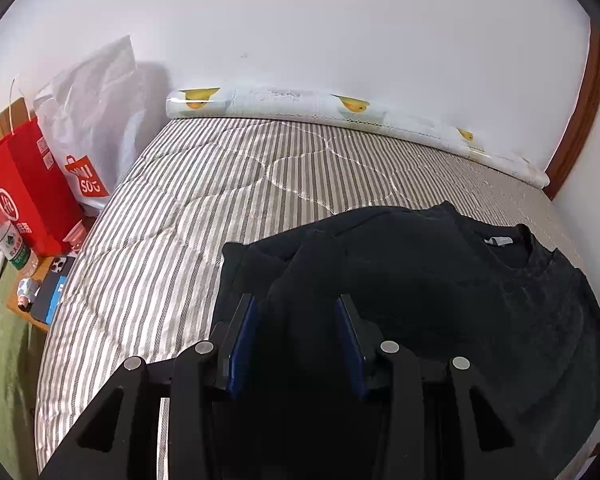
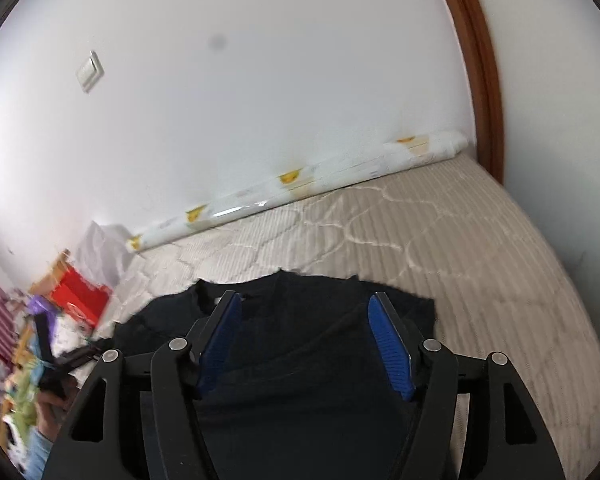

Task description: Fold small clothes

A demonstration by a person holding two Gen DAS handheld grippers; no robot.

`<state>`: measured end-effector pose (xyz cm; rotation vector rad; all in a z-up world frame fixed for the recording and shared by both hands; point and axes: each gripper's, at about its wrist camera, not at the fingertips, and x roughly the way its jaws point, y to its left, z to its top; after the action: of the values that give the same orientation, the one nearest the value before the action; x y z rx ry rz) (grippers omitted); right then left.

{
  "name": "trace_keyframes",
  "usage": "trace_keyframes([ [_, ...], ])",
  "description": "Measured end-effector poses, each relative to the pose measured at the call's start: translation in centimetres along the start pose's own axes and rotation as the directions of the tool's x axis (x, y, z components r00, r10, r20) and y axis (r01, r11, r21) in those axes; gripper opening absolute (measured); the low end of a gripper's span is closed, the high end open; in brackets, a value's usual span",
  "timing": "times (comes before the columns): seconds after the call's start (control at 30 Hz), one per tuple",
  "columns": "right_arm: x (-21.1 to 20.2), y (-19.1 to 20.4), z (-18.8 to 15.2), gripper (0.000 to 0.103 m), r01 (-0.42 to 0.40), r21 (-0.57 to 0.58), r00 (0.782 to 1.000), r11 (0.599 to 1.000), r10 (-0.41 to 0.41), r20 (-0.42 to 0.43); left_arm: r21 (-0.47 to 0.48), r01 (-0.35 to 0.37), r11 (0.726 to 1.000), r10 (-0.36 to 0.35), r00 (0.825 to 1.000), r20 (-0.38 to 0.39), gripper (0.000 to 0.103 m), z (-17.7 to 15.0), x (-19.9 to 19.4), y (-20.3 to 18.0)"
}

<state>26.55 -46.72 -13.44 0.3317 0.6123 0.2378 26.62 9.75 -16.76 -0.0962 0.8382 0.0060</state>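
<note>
The left gripper pointed steeply down at the bed, its blue pads partly apart with a raised fold of the black sweater bunched between them; the dark cloth filled the gap, but whether the pads actually pinched it could not be told. The right gripper hung above the same garment with its blue ribbed pads standing wide and nothing touching them, the cloth lying flat below the gap.

Ahead of and to the right of the left gripper the sweater lay spread on the striped quilt, its round collar and a small white label on the far right side and a folded-over sleeve just beyond the left pad. In the right wrist view the collar showed just past the left pad, and bare quilt ran on to the right.

Beyond both grippers a long white roll printed with yellow fruit lay along the foot of the white wall. Far to the left of the left gripper stood a red paper bag, a white shopping bag and a plastic bottle beside the bed.
</note>
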Motion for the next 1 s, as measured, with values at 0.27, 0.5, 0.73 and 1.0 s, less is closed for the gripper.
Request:
trace_keyframes([
  [0.27,5.0,-1.1,-1.4,0.066,0.167,-0.107,0.979,0.980,-0.178,-0.102,0.041,-0.002,0.999,0.003,0.999,-0.047,0.038,1.4,3.2,-0.7],
  [0.5,10.3,-1.7,-1.9,0.066,0.197,-0.158,0.957,0.968,-0.225,-0.181,-0.007,0.046,0.999,-0.047,0.997,-0.069,0.038,1.7,4.6,0.0],
  [0.73,13.5,-0.4,-2.3,0.048,0.200,-0.208,0.948,0.958,-0.242,-0.205,0.044,-0.011,0.999,0.012,1.000,-0.016,0.014,1.6,3.7,-0.8],
  [1.0,10.7,0.1,-1.9,0.016,0.163,-0.226,0.981,0.960,-0.182,-0.064,-0.019,0.021,1.000,-0.019,0.995,0.102,0.010,1.9,1.0,1.1],
])
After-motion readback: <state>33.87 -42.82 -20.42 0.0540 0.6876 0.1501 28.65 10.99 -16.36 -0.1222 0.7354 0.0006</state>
